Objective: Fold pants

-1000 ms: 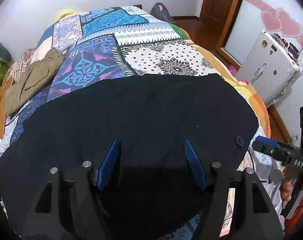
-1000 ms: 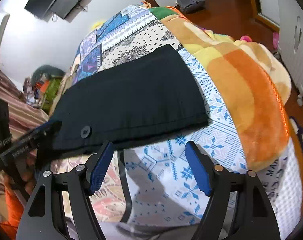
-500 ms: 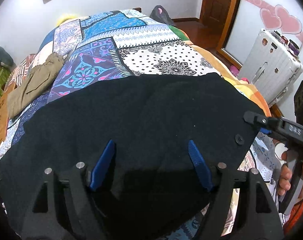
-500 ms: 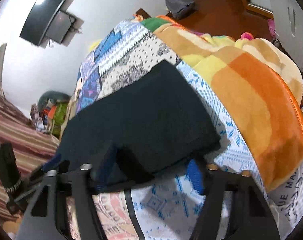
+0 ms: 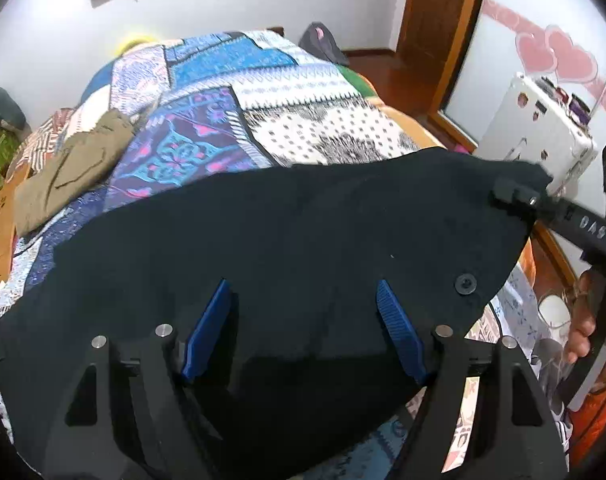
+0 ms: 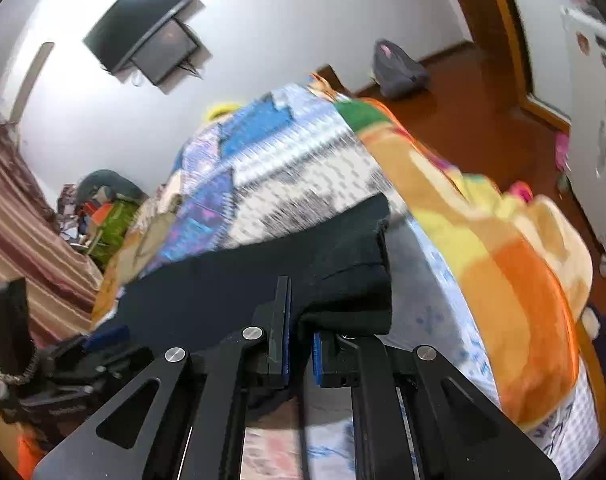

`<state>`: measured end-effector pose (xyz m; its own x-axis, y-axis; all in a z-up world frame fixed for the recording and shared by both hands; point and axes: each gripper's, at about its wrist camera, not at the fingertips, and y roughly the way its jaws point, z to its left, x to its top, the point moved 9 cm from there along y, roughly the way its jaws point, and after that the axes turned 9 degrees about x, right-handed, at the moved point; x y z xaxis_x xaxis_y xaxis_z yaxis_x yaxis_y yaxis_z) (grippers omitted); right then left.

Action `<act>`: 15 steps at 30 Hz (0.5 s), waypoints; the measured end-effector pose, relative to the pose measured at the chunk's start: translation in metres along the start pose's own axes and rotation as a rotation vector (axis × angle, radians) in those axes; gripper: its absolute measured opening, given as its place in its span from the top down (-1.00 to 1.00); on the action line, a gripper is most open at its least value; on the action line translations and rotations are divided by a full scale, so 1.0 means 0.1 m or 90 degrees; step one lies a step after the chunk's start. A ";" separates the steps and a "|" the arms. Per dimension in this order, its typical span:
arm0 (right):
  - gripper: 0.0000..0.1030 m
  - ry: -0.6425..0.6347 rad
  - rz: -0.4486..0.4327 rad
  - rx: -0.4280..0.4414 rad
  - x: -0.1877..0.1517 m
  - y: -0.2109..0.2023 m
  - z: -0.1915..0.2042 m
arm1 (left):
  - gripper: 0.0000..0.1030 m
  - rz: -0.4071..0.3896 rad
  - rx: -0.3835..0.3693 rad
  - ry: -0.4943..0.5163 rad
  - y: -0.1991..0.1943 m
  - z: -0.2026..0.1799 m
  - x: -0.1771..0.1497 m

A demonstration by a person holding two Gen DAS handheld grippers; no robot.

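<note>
Black pants point(image 5: 283, 232) lie spread across the patchwork bedspread point(image 5: 223, 120). My left gripper point(image 5: 303, 286) hovers over their near edge with its blue pads wide apart, so it is open, with the cloth under it. At the right, my right gripper point(image 5: 503, 194) pinches the pants' corner and holds it raised off the bed. In the right wrist view that gripper point(image 6: 299, 320) is shut on a bunched fold of the black pants point(image 6: 243, 280), which hangs over its fingers. A button point(image 5: 465, 282) shows near the lifted edge.
A folded khaki garment point(image 5: 75, 168) lies on the bed's left side. An orange and yellow blanket point(image 6: 503, 260) drapes over the right edge. A white suitcase point(image 5: 539, 136) stands by the door, and a grey bag point(image 6: 399, 68) sits on the wooden floor.
My right gripper went from open beside the pants to shut on their right corner and rose, lifting that corner. The left gripper stayed open in about the same place.
</note>
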<state>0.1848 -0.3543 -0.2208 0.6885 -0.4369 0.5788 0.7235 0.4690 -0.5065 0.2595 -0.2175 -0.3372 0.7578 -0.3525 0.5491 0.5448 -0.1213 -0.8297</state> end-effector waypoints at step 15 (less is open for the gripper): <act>0.86 -0.198 0.000 0.151 0.34 0.32 1.79 | -0.46 -0.096 0.050 -0.122 -0.60 1.17 -0.07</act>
<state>0.2224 -0.2169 -0.1023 0.6141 -0.2013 0.7631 0.6670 0.6492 -0.3656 0.2636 -0.0993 -0.2792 0.7164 -0.1524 0.6809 0.6770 -0.0841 -0.7312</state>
